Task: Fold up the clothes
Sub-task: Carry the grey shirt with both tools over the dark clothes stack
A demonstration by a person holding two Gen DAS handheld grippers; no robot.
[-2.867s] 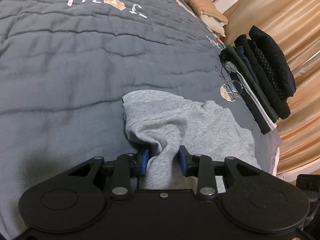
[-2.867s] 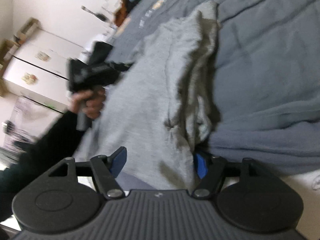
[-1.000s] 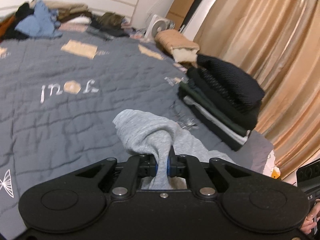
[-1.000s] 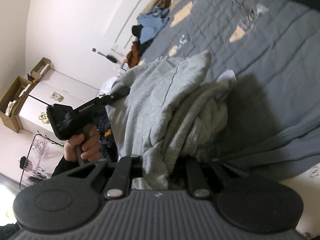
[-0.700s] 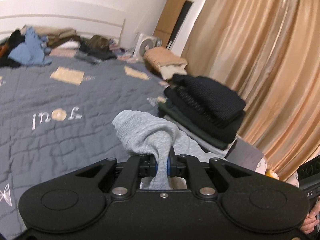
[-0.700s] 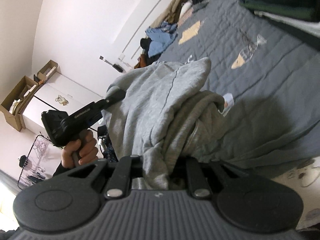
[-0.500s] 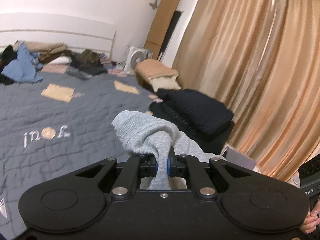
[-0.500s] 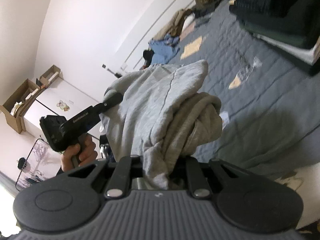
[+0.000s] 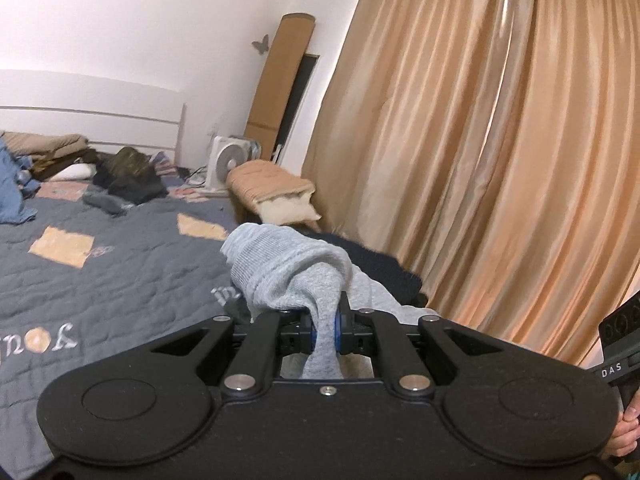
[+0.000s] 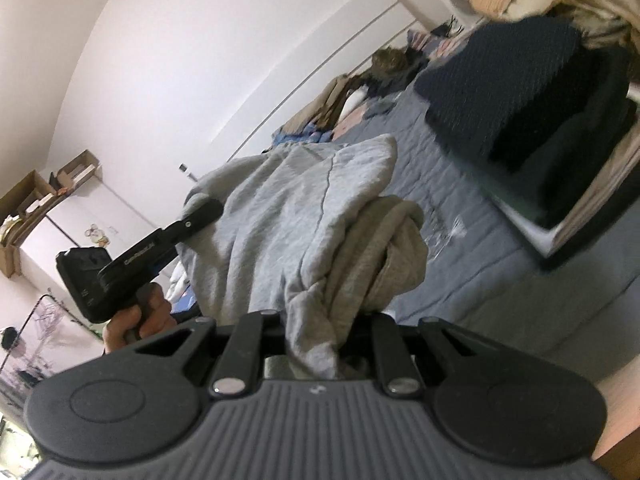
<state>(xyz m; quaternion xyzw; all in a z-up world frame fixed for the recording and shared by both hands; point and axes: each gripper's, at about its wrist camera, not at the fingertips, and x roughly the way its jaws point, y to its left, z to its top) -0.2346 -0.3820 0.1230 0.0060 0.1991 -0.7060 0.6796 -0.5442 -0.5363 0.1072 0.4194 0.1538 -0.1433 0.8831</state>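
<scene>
The bed [image 9: 100,280] carries a grey quilted cover with tan patches and pale lettering, and it fills the lower left of the left wrist view. Gold curtains [image 9: 500,160] hang along the bed's right side. A white headboard [image 9: 92,120] closes the far end, and loose clothes [image 9: 128,172] lie heaped along that far edge. A stack of folded dark clothes [image 10: 532,112] sits at the bed's right edge, with a navy knit piece on top and a white layer near the bottom. A tan cushion [image 9: 272,192] and a white fan [image 9: 228,164] stand past the far right corner of the bed.

The grey sweatshirt [image 10: 296,232] is held up off the bed, clear of the cover, and is stretched between the two grippers. Part of it is bunched into a thick roll just beyond the right gripper.

The left gripper [image 9: 326,330] has its fingers clenched on a ribbed edge of the sweatshirt; the cloth folds over the blue pads and hangs down between them. In the right wrist view the same gripper [image 10: 200,212] is seen from the side, with a hand [image 10: 140,320] wrapped around its grip.

The right gripper [image 10: 316,328] has its fingers clenched on a thick gather of the sweatshirt, which fills the gap between them.
</scene>
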